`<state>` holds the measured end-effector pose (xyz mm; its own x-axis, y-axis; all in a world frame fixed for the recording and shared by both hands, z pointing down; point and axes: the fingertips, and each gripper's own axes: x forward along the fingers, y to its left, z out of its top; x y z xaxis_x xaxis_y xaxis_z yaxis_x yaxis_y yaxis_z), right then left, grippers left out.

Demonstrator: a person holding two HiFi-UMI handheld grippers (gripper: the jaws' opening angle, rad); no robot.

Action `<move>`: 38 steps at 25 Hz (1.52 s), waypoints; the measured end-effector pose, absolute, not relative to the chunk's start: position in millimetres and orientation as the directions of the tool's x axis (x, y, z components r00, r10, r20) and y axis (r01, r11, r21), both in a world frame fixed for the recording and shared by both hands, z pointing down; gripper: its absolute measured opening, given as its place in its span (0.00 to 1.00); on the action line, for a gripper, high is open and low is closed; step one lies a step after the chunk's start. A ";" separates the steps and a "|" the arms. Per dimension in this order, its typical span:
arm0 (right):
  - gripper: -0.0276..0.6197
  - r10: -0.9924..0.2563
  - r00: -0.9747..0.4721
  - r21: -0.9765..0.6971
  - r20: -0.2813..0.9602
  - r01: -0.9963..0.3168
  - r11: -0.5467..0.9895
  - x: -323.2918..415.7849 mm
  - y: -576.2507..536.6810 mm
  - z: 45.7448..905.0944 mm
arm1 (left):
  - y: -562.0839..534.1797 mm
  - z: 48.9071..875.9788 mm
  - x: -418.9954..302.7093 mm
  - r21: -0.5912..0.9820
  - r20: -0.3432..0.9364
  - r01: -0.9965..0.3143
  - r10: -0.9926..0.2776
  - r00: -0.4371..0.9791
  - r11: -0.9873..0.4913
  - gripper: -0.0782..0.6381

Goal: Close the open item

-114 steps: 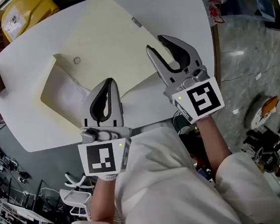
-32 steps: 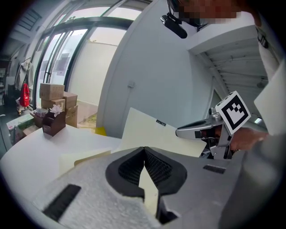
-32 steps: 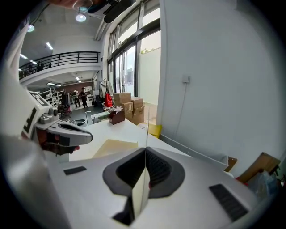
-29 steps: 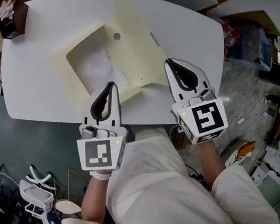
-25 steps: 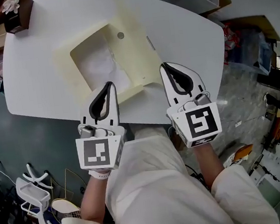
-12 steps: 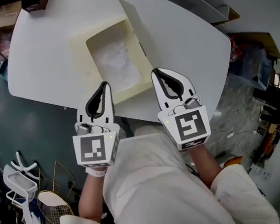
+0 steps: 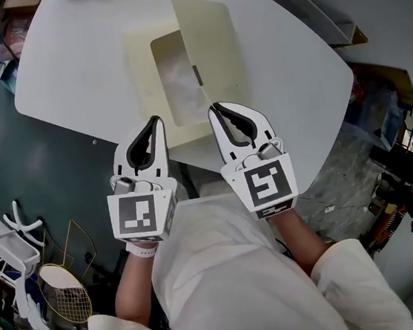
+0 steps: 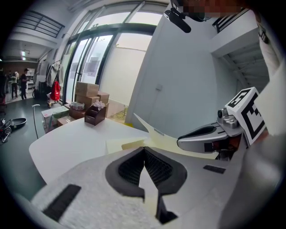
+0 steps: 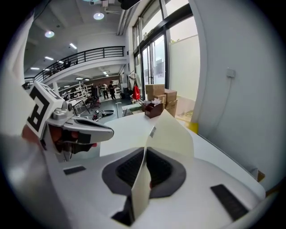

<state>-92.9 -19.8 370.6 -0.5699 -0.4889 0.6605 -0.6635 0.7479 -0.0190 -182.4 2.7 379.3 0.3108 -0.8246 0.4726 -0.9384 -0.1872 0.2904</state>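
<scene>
In the head view the lid [image 7: 210, 40] of the cream cardboard box [image 7: 141, 56], which lay flat open seconds ago, now stands upright just ahead of the right gripper [image 7: 213, 109], so closing looks about half done. In the left gripper view the left gripper [image 8: 144, 150] is pinched together on the box's near edge. In the right gripper view the jaws have just been easing apart, with the lid's edge between them and the pads touching it

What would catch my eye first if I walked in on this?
A cream box sits open on the white table, its lid standing upright. The right gripper has the lid's near edge between its jaws, which have just been opening a little; the left gripper pinches the box's near rim.
</scene>
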 end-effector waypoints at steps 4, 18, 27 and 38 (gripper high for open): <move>0.09 -0.458 -0.592 -0.037 0.664 -0.637 0.770 -106.9 -16.8 381.7 | 6.2 391.4 -192.5 0.276 0.492 -0.948 -0.824 0.282 -0.159 0.15; 0.10 -0.347 -0.633 -0.077 0.692 -0.544 0.836 -140.4 1.5 424.8 | 11.7 428.6 -198.3 0.292 0.544 -0.952 -0.804 0.241 -0.088 0.15; 0.11 -0.282 -0.625 -0.088 0.728 -0.493 0.865 -150.7 11.3 452.8 | 17.3 452.3 -202.8 0.302 0.577 -0.950 -0.779 0.245 -0.076 0.15; 0.12 -0.224 -0.589 -0.075 0.776 -0.438 0.896 -158.0 26.4 488.8 | 20.8 473.5 -211.9 0.310 0.605 -0.950 -0.761 0.236 -0.048 0.15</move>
<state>-158.0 26.4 488.8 -0.5895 -0.2236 0.7762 -0.4382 0.8958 -0.0747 -211.9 20.8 473.5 0.2356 -0.7609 0.6046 -0.9495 -0.0477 0.3100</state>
